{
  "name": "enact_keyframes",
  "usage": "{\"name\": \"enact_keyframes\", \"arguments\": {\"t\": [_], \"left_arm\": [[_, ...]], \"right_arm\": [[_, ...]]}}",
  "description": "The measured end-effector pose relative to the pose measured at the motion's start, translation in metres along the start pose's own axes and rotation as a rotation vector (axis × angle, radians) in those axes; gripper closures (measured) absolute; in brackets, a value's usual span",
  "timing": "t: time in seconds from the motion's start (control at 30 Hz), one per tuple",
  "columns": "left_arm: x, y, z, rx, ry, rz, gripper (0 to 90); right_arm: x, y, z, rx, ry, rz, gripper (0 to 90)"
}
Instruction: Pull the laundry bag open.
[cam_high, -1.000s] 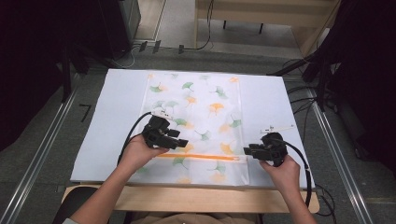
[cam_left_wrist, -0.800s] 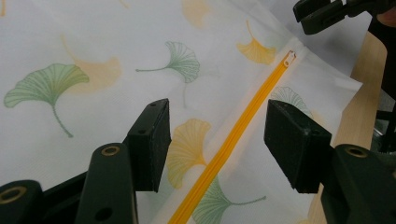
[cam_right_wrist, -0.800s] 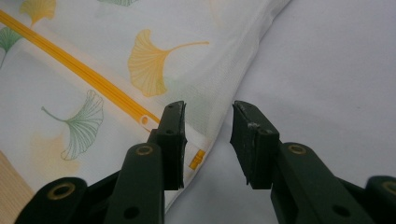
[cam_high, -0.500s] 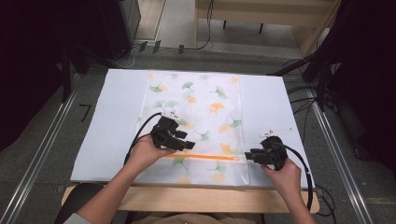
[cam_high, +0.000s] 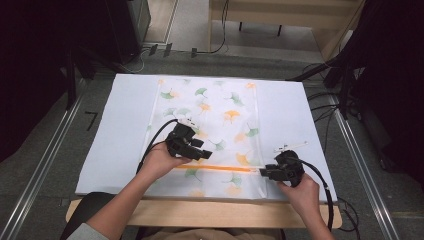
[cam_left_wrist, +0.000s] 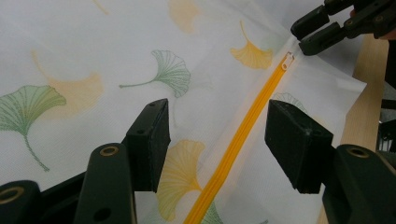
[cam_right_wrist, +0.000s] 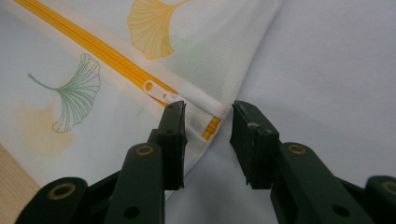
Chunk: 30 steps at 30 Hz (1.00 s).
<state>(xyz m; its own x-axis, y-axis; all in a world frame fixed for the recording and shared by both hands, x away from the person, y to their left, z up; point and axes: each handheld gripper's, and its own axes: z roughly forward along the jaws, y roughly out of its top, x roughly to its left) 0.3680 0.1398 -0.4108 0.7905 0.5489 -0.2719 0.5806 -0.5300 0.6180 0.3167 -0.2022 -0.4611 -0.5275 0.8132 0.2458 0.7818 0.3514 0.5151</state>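
A white fabric cover (cam_high: 215, 110) printed with green and orange ginkgo leaves lies flat on the white sheet. An orange zipper (cam_high: 220, 168) runs across its near end. My left gripper (cam_high: 204, 152) hovers over the zipper's left part, open, with the zipper (cam_left_wrist: 243, 135) passing under the gap between its jaws (cam_left_wrist: 217, 140). My right gripper (cam_high: 264, 172) sits at the zipper's right end. It is open, its jaws (cam_right_wrist: 208, 135) either side of the cover's corner, just short of the white zipper pull (cam_right_wrist: 156, 89). The left gripper view shows that gripper (cam_left_wrist: 308, 35) beside the pull (cam_left_wrist: 287, 60).
The white sheet (cam_high: 120, 130) covers most of the table, and a strip of bare wood (cam_high: 200, 212) shows along the near edge. Metal rails (cam_high: 45, 165) flank the left side. Cables (cam_high: 325, 110) trail on the floor at the right.
My left gripper has shifted a little to the right over the cover. The right gripper has drawn slightly nearer the table's front edge.
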Motion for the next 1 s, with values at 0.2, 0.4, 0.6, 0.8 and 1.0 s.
{"name": "enact_keyframes", "arguments": {"t": [0.2,0.4,0.6,0.8,1.0], "left_arm": [[0.003,-0.001,-0.003,-0.007,0.006,-0.013,40.6],[0.005,-0.003,-0.006,-0.017,-0.007,-0.021,43.7],[0.0,-0.004,-0.003,-0.032,-0.018,0.005,55.4],[-0.008,-0.006,0.008,-0.04,-0.061,0.03,62.2],[-0.011,-0.005,0.016,-0.013,-0.083,-0.016,57.8]], "right_arm": [[0.007,0.005,0.004,0.017,-0.024,-0.016,68.1],[0.009,0.005,0.006,0.013,-0.044,-0.028,71.1],[0.013,0.004,0.007,0.005,-0.042,-0.039,84.3],[0.014,0.008,0.007,0.032,-0.02,-0.048,85.6],[0.015,0.011,0.002,0.042,0.008,-0.047,85.7]]}}
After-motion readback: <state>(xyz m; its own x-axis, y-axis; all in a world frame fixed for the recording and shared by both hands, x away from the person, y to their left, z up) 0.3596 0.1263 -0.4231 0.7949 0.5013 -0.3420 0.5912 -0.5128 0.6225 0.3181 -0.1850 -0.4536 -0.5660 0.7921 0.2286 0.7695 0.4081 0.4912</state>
